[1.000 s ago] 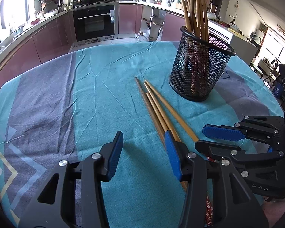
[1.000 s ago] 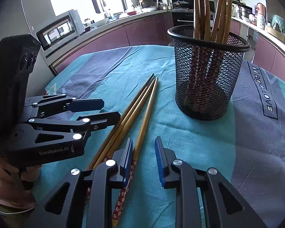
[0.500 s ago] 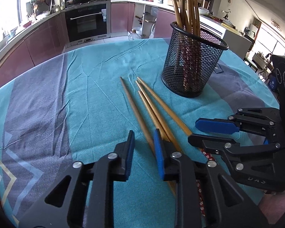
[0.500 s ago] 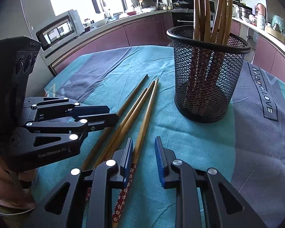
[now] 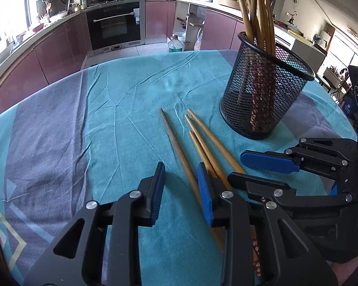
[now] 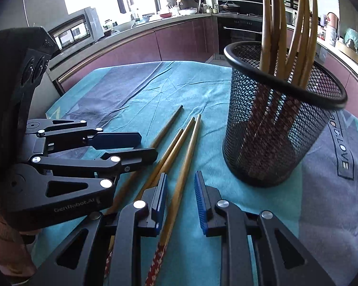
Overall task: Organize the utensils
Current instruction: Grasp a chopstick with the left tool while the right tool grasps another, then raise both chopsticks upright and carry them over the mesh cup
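Bamboo chopsticks: four loose ones (image 5: 204, 143) lie flat on the teal cloth (image 5: 131, 109), tips toward the black mesh holder (image 5: 262, 97), which stands upright just beside them and already carries a bundle of others. Placement reads as sorting half done: loose ones are to join the bundle.

Left gripper (image 5: 181, 186) sits low over the leftmost stick (image 5: 176, 140), jaws narrowly parted, stick running between the blue pads but not pinched.

Right gripper (image 6: 181, 195) does the same with the rightmost stick (image 6: 186, 157); jaws parted, a gap on each side.

Both straddle near the patterned handle ends, presumably so a lifted stick can be dropped into the holder handle down, like the ones inside.

Risk: neighbouring sticks touch and may drag along.
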Demonstrator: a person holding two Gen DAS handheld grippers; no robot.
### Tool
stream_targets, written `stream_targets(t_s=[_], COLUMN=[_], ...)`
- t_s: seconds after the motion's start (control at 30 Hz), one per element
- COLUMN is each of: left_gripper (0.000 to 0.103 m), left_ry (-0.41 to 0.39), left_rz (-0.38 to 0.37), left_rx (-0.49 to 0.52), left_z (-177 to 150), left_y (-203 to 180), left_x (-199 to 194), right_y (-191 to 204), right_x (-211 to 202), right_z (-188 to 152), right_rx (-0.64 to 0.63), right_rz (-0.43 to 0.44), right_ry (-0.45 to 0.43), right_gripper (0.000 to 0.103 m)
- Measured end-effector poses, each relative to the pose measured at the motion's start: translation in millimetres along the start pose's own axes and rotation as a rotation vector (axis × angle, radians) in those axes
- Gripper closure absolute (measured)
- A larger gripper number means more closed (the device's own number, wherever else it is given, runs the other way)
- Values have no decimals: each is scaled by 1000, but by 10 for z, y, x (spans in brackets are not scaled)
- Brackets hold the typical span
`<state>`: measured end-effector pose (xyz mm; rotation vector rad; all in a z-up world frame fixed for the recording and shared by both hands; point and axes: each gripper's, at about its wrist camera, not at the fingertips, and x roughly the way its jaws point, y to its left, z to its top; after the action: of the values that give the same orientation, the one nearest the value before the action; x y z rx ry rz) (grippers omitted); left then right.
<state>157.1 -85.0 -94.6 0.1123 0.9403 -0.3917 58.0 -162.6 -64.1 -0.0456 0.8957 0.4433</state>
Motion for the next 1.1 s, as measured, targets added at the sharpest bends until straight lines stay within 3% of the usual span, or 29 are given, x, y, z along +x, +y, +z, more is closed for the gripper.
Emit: stream_targets(t_s=[0.2,0.63,1.1], left_gripper=[91,94,96], left_ry=[-1,-17,-93], left_rz=[-9,-31,-101], left_rx=[-19,-60,-71], left_z=[53,-10,-111], left_y=[16,61,58], left_x=[45,-28,-514], right_y=[-20,-105,-160], right_x=[72,-85,-548], right_z=[72,2,-72], right_rx=[9,34,86], right_rz=[-13,23,157], right_ry=[2,-23,-121], right_gripper=[93,98,98])
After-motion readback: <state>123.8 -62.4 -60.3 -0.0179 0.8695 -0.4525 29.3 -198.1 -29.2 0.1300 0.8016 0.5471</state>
